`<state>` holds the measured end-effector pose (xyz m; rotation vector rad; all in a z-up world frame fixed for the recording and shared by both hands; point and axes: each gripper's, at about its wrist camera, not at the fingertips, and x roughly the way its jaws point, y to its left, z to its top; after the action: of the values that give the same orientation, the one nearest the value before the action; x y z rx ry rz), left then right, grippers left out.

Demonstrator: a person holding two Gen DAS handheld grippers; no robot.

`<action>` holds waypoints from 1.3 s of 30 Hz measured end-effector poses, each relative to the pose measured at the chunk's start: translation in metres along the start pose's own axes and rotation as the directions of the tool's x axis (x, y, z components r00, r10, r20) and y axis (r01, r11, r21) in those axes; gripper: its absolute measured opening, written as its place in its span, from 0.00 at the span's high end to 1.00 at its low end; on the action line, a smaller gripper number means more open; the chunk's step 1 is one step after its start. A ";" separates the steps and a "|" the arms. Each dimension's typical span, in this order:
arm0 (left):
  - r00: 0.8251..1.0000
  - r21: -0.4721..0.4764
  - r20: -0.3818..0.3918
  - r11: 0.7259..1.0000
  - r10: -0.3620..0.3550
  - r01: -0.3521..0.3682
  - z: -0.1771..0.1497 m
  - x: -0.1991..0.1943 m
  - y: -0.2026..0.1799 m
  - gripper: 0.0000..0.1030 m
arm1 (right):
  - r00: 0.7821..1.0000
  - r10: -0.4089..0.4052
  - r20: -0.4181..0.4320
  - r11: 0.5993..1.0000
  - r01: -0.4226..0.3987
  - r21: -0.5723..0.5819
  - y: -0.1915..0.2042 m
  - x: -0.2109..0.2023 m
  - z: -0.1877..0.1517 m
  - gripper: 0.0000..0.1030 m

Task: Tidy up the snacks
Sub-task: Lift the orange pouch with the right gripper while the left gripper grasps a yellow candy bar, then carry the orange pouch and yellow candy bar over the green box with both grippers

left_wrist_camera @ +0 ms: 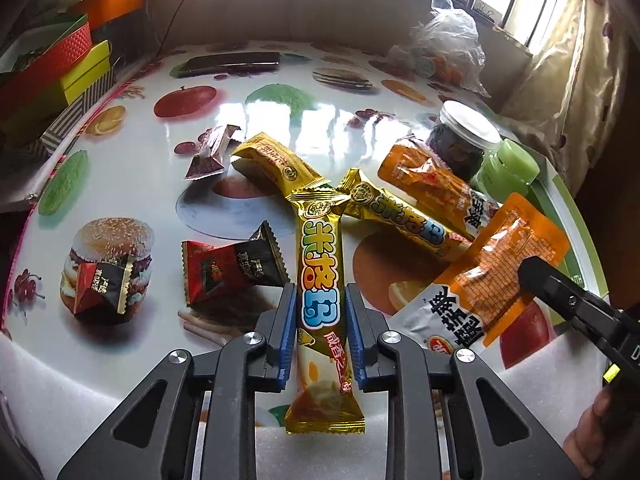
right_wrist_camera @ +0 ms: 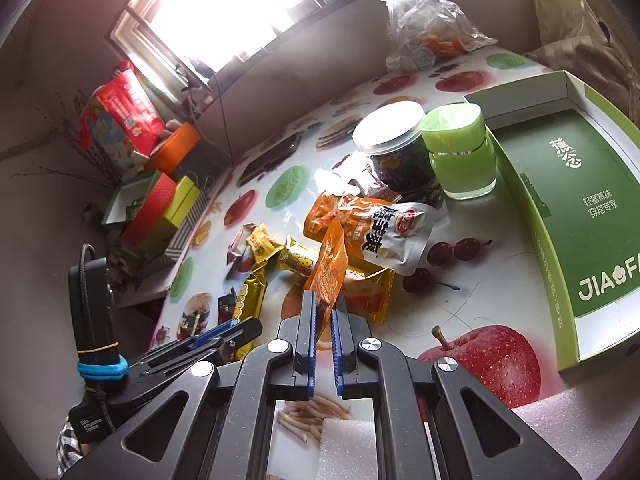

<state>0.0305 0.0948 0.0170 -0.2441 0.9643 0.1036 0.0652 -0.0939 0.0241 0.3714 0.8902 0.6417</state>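
Your left claw (left_wrist_camera: 320,312) is clenched on a long gold foil snack bar with big blue and yellow Chinese characters (left_wrist_camera: 319,280), lifted clear of the glossy fruit-and-burger printed bench (left_wrist_camera: 132,184); its blue pads (left_wrist_camera: 289,320) press the wrapper's sides, and the bar's lower end hangs toward the camera. Your right claw (right_wrist_camera: 323,320) grips the edge of an orange see-through snack pouch with a white label end (right_wrist_camera: 330,270), held edge-on so its print cannot be read in that view; the left view shows bold black Chinese characters on its white end and fine print too small to make out.

Two more gold foil bars (left_wrist_camera: 276,164) lie crossed on the bench just behind the held one, and a second orange pouch (right_wrist_camera: 360,224) lies beyond them, partly overlapped. Small dark red and black triangular candy packets (left_wrist_camera: 234,272) sit at the left; their gold lettering is blurred. A clear jar with a white lid and dark contents (right_wrist_camera: 394,148) stands touching a translucent green lidded jar (right_wrist_camera: 460,156), its lower part hidden by pouches. Beside them an open green and white cardboard box lid (right_wrist_camera: 572,216) reads "JIA" then "FA", cut off by the frame edge. A crumpled clear plastic bag (right_wrist_camera: 424,12) sits at the far edge.
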 end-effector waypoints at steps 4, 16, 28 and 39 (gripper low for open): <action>1.000 0.006 0.023 1.000 -0.020 0.020 0.001 -0.011 -0.006 0.77 | 1.000 -0.003 0.013 1.000 0.003 -0.023 0.003 -0.005 0.001 0.94; 0.995 0.057 0.070 0.996 -0.067 0.063 0.011 -0.035 -0.033 0.77 | 0.997 0.003 0.078 0.999 0.000 -0.044 0.005 -0.033 0.010 0.95; 0.987 0.129 0.091 0.985 -0.130 0.118 0.018 -0.050 -0.064 0.77 | 0.987 -0.016 0.162 0.999 0.022 -0.037 0.000 -0.073 0.022 0.95; 0.980 0.200 0.084 0.966 -0.180 0.161 0.024 -0.052 -0.102 0.77 | 0.969 -0.073 0.237 0.997 0.073 0.012 -0.023 -0.112 0.033 0.95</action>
<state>0.0401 0.0030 0.0897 -0.1410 0.8423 -0.1344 0.0485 -0.1866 0.0978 0.4071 0.6731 0.5159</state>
